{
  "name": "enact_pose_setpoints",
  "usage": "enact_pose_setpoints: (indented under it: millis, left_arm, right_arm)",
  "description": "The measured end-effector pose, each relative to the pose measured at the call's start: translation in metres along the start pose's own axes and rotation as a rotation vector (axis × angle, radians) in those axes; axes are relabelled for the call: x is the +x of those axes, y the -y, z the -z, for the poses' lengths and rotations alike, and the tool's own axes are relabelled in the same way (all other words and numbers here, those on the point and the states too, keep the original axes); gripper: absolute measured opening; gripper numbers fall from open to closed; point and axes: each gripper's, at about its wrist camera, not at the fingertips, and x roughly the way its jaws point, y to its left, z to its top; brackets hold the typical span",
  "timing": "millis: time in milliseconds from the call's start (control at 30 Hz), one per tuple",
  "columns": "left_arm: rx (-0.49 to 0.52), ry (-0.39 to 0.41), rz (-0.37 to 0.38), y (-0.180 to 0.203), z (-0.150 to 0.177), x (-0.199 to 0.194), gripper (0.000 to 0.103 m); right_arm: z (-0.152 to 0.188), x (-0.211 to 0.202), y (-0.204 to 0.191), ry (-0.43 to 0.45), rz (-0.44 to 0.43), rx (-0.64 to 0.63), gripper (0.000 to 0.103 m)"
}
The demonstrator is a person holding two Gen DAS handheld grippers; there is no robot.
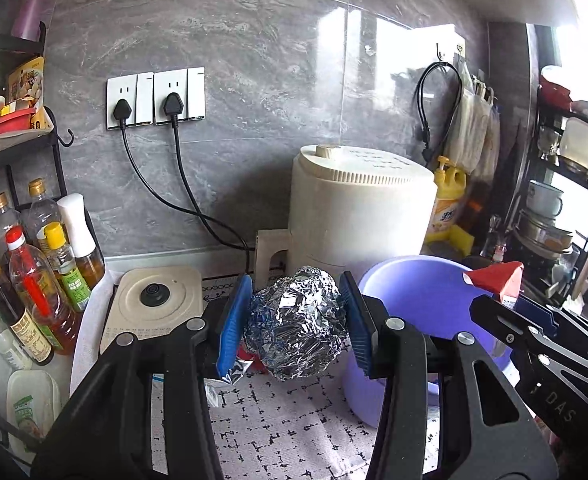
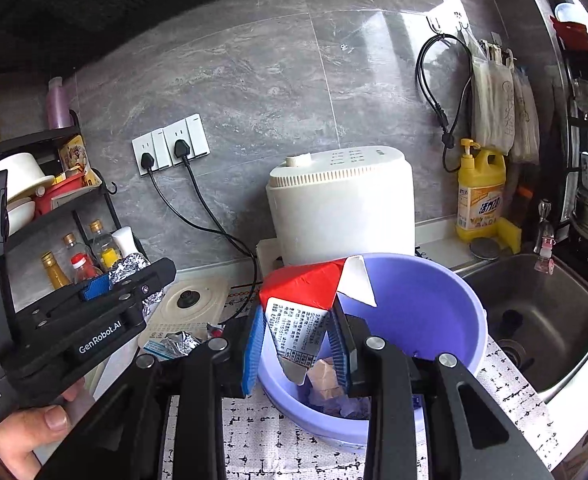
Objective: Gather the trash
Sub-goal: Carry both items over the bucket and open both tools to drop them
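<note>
My left gripper (image 1: pixel 296 322) is shut on a crumpled foil ball (image 1: pixel 298 322) and holds it above the patterned mat, just left of the purple basin (image 1: pixel 422 292). My right gripper (image 2: pixel 298 340) is shut on a red and white carton (image 2: pixel 306 300) and holds it over the near left rim of the basin (image 2: pixel 434 312). The carton also shows in the left wrist view (image 1: pixel 498 278). Crumpled paper (image 2: pixel 326 380) lies in the basin. A foil wrapper (image 2: pixel 178 342) and a red scrap (image 1: pixel 250 358) lie on the mat under the left gripper.
A white appliance (image 1: pixel 358 212) stands behind the basin, a kettle base (image 1: pixel 154 304) to its left. Oil and sauce bottles (image 1: pixel 30 276) crowd the left. A sink (image 2: pixel 542 320) lies to the right, yellow detergent (image 2: pixel 480 192) behind it. Cords run from wall sockets (image 1: pixel 156 98).
</note>
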Motion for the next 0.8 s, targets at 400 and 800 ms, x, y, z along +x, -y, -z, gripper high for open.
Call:
enact_pose_setpoints:
  millis: [400, 800]
  left_arm:
    - [0.045, -0.037, 0.14, 0.051, -0.006, 0.036, 0.046]
    - [0.12, -0.082, 0.268, 0.102, 0.002, 0.053, 0.073]
  right_arm:
    - [0.005, -0.022, 0.057, 0.015, 0.143, 0.077, 0.059]
    - [0.017, -0.049, 0.095, 0.015, 0.275, 0.145, 0.057]
